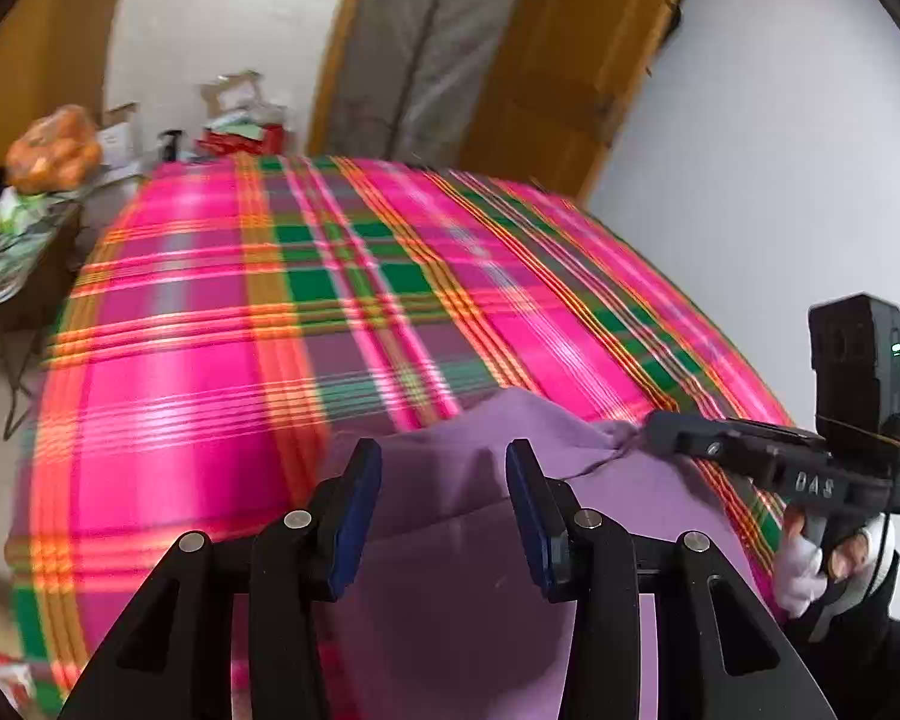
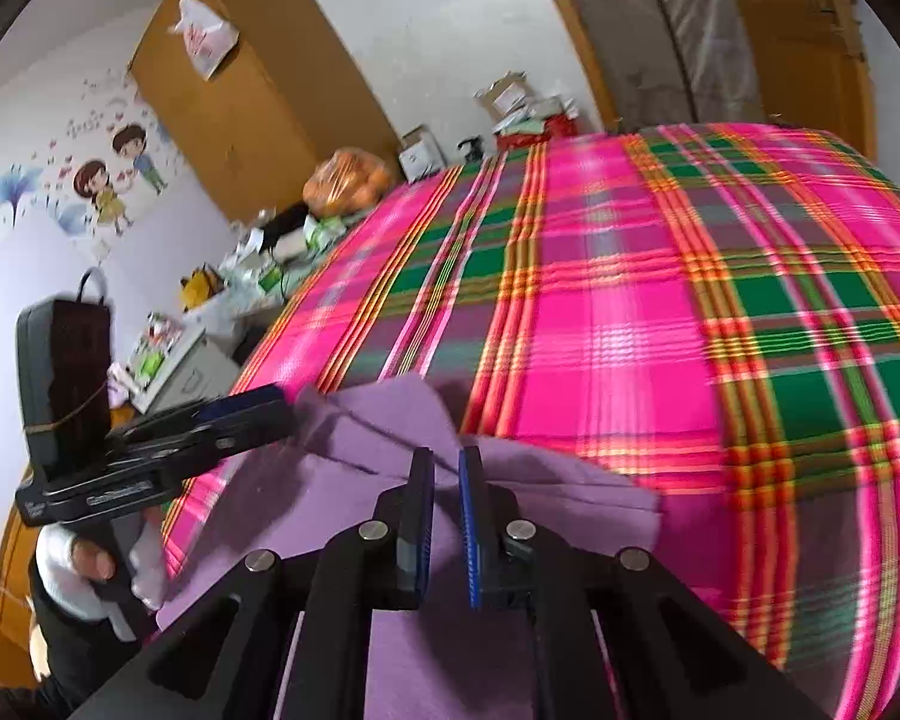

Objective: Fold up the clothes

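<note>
A purple garment (image 1: pixel 450 540) lies at the near edge of the bed's pink plaid sheet (image 1: pixel 222 312). The right tongs (image 1: pixel 651 423) are clenched on a bunched corner of it. The left tongs (image 1: pixel 444 468) hang released over the cloth, pads apart and gripping nothing.
</note>
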Motion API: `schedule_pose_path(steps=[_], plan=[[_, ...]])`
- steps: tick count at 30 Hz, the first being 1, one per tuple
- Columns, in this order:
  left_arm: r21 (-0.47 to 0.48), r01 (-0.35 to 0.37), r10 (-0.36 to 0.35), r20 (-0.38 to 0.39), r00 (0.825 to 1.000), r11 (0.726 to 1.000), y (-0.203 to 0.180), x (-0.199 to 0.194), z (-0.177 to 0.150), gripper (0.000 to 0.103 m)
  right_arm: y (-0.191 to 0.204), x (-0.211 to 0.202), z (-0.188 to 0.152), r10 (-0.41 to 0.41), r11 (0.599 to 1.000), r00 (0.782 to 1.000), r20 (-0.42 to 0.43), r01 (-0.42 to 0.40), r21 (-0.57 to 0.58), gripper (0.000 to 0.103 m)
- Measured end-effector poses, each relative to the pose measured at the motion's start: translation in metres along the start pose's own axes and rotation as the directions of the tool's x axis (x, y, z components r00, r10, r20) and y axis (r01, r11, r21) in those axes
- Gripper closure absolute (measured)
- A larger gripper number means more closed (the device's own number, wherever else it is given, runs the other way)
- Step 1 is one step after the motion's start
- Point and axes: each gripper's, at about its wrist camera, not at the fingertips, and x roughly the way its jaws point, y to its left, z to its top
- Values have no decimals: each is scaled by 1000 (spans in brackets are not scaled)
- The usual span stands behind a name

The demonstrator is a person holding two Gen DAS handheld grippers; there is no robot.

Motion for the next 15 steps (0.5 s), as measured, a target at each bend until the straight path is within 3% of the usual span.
schedule_pose_path(steps=[3, 7, 11, 13, 15], plan=[[-2, -15, 15, -66, 998, 1000, 0, 26, 6, 58, 2, 11, -4, -34, 999, 999, -43, 32, -29, 94], [-17, -17, 16, -63, 998, 1000, -1, 20, 7, 58, -10, 8, -5, -65, 997, 997, -39, 66, 50, 96], [-15, -44, 43, -29, 999, 999, 3, 11, 4, 58, -10, 5, 2, -8, 999, 1000, -14, 9, 54, 92], [-24, -45, 44, -39, 998, 999, 9, 14, 1, 58, -4, 12, 5, 31, 999, 998, -51, -30, 34, 92], [-28, -39, 38, -45, 998, 999, 11, 15, -1, 58, 5, 30, 9, 15, 1000, 992, -123, -18, -22, 92]])
